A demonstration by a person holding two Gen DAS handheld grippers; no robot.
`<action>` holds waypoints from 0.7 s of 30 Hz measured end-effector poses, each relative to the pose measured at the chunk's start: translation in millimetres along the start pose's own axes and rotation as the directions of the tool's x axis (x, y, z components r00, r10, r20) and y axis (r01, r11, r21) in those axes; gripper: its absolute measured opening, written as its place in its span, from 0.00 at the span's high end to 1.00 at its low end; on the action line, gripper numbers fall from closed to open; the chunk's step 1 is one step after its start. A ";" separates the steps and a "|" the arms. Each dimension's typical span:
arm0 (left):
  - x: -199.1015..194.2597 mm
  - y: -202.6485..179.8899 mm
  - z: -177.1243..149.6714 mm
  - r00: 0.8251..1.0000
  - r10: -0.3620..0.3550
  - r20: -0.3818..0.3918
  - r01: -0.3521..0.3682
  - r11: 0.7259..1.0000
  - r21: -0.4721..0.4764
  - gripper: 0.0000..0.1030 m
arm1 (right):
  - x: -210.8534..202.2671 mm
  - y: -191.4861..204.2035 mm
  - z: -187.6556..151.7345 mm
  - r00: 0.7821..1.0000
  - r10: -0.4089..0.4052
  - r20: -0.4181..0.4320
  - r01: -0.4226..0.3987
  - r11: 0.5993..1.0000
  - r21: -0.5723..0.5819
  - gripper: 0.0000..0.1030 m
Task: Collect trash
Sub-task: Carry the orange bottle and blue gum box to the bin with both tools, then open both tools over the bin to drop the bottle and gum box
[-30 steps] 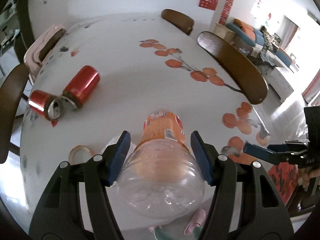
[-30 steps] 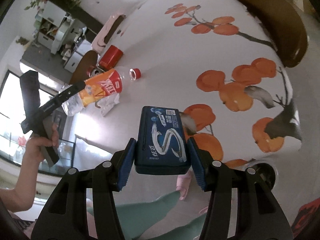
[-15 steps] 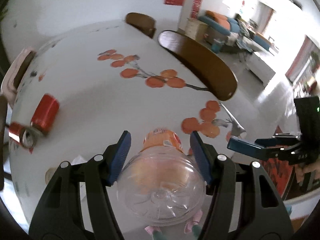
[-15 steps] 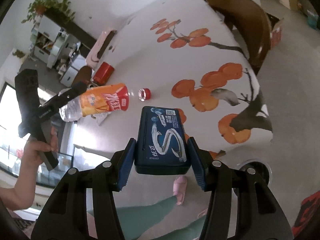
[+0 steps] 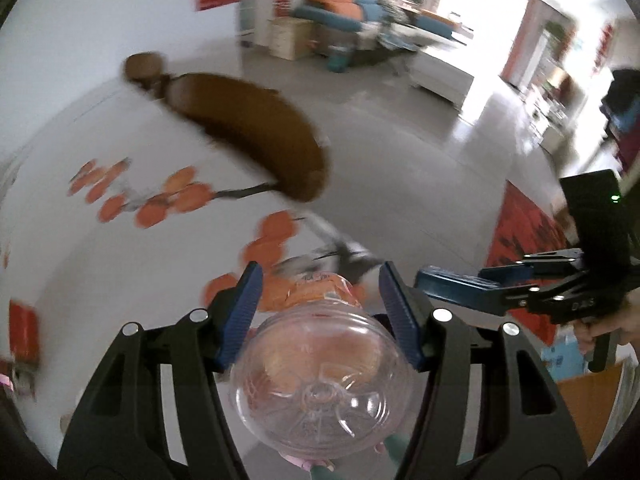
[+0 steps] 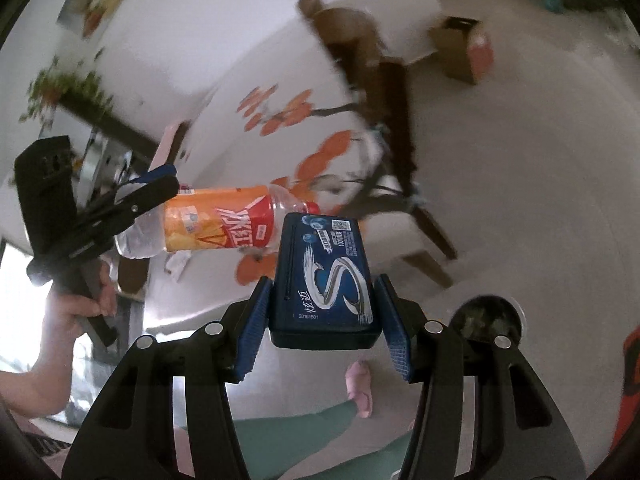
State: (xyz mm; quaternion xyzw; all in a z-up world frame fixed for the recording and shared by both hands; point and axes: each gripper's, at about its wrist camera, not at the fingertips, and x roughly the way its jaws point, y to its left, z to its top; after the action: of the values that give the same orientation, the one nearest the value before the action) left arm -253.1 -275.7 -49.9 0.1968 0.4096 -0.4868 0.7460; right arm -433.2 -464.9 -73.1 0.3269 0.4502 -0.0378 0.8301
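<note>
My left gripper (image 5: 318, 296) is shut on a clear plastic bottle (image 5: 320, 384) with an orange label, its base toward the camera. The right wrist view shows the same bottle (image 6: 208, 232) held sideways in the left gripper (image 6: 156, 192) at the left. My right gripper (image 6: 324, 304) is shut on a dark blue gum box (image 6: 324, 276) with a silver S. That box (image 5: 452, 288) and the right gripper (image 5: 500, 284) appear at the right in the left wrist view. Both are carried in the air off the table's edge.
A white table (image 5: 100, 260) with an orange flower print lies behind, with a red can (image 5: 24, 332) at its left edge. A brown chair (image 5: 248, 128) stands beside it. A round dark bin (image 6: 486, 320) sits on the grey floor; a cardboard box (image 5: 592, 396) is at lower right.
Both grippers swung away from the table toward the open floor, each keeping its load. The red cans slid to the left edge of view; the bin came closer in the right wrist view.
</note>
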 end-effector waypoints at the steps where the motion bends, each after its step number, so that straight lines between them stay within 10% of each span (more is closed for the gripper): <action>1: 4.4 -11.4 4.7 1.000 -0.016 -0.003 0.016 1.000 0.015 0.44 | -6.5 -13.0 -5.5 1.000 -0.004 0.009 0.003 1.000 0.028 0.48; 9: 76.1 -111.1 18.9 0.980 -0.154 -0.123 0.168 0.979 0.115 0.52 | -16.4 -115.9 -48.6 0.998 -0.055 -0.012 0.056 0.969 0.240 0.48; 12: 126.2 -138.7 6.2 0.955 -0.193 -0.226 0.224 0.968 0.117 0.98 | -0.3 -153.2 -64.9 0.998 -0.049 -0.048 0.062 0.947 0.315 0.48; 21: 371.0 -159.5 -104.3 0.873 -0.210 -0.441 0.245 0.969 0.022 0.95 | 160.5 -317.7 -138.0 0.970 -0.070 -0.231 0.181 0.844 0.506 0.48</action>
State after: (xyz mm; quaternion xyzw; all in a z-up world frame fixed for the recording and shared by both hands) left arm -367.7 -484.7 -392.3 0.2795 0.5671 -0.5302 0.5650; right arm -551.5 -597.1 -411.2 0.5120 0.5260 -0.1796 0.6550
